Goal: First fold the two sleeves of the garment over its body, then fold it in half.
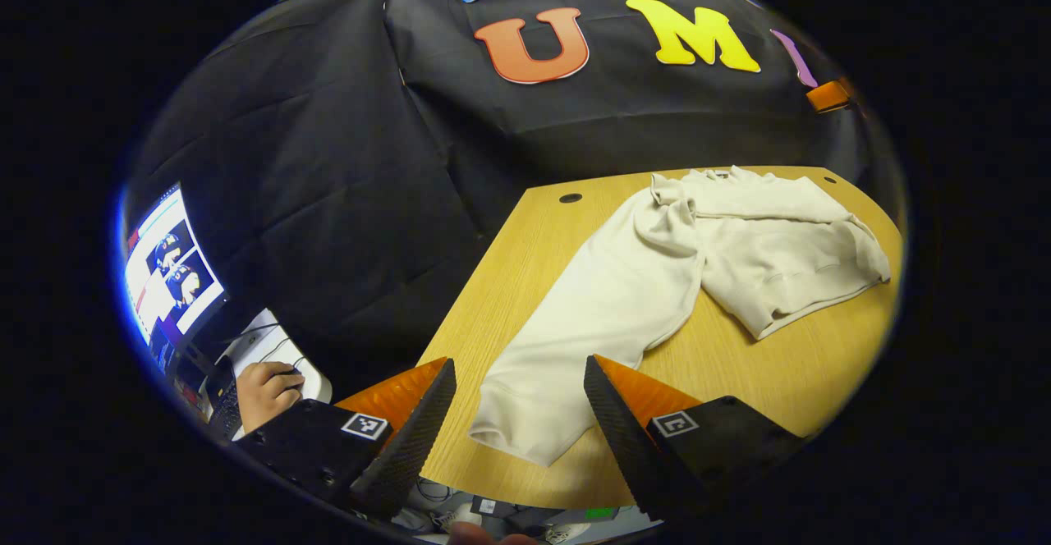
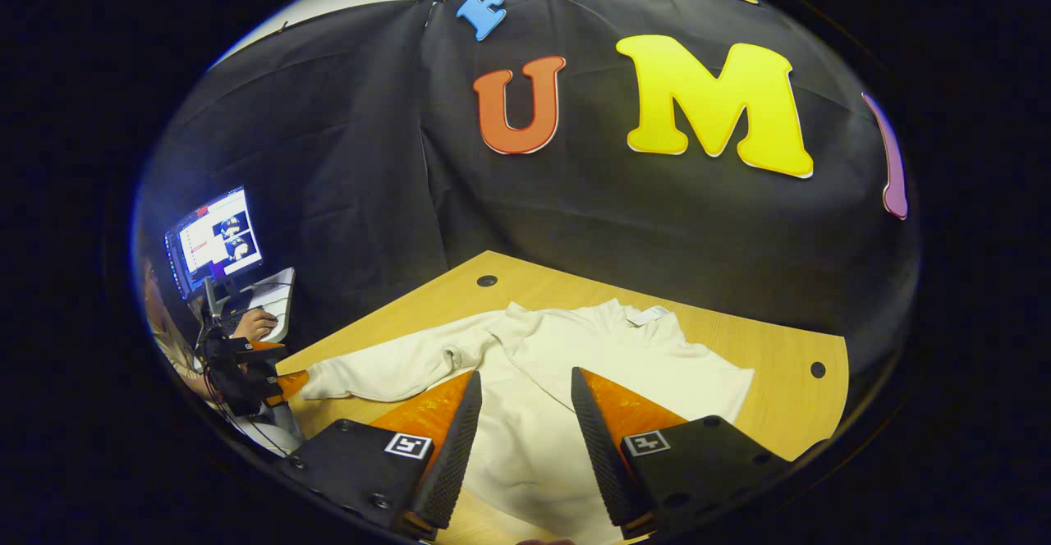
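Both tools spread wide, empty: left tool [image 1: 519, 414] over the garment's [image 1: 657, 274] sleeve [image 1: 558, 364], right tool [image 2: 519, 426] over its body.

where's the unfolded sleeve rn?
In the left gripper view the sleeve stretches from the garment across the wooden table, its cuff lying between the open left gripper fingers.

Left tongs [image 1: 519, 409]: two wedge-shaped fingers with ribbed, textured inner faces, on black blocky mounts. Each mount carries a small square black-and-white marker tag; round screws on the left mount. Right tongs [image 2: 519, 426]: same build, wedge fingers, dotted grip texture, one square tag per mount, screws along the lower edge of both mounts.
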`<state>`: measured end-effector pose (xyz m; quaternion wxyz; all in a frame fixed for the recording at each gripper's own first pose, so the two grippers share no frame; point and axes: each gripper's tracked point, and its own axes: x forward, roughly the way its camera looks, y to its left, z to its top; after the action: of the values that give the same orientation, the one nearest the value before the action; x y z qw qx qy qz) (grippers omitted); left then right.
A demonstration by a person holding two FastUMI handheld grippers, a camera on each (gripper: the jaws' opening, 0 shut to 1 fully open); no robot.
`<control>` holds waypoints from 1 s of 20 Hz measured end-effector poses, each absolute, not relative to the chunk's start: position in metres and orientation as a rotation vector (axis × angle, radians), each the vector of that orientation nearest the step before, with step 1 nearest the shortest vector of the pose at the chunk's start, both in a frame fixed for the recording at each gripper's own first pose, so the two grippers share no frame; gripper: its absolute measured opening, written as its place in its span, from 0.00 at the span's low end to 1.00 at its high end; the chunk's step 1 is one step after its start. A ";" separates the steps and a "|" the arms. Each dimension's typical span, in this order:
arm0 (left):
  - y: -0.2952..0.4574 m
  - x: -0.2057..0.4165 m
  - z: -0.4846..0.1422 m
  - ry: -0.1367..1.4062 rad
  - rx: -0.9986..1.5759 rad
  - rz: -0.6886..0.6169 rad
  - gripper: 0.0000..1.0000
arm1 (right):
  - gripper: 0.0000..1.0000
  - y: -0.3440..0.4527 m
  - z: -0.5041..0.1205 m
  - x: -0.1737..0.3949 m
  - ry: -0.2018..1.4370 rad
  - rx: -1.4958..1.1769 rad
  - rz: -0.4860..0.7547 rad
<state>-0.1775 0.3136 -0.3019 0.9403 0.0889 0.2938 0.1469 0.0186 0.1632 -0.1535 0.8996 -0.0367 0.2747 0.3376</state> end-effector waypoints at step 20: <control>0.308 -0.175 -0.363 0.787 0.061 0.125 0.24 | 0.70 0.143 -0.151 -0.019 0.592 -0.069 0.657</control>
<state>-0.1746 0.3080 -0.3628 0.9213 0.0297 0.3830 0.0608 -0.0188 0.1432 -0.1513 0.9033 -0.0333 0.2863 0.3178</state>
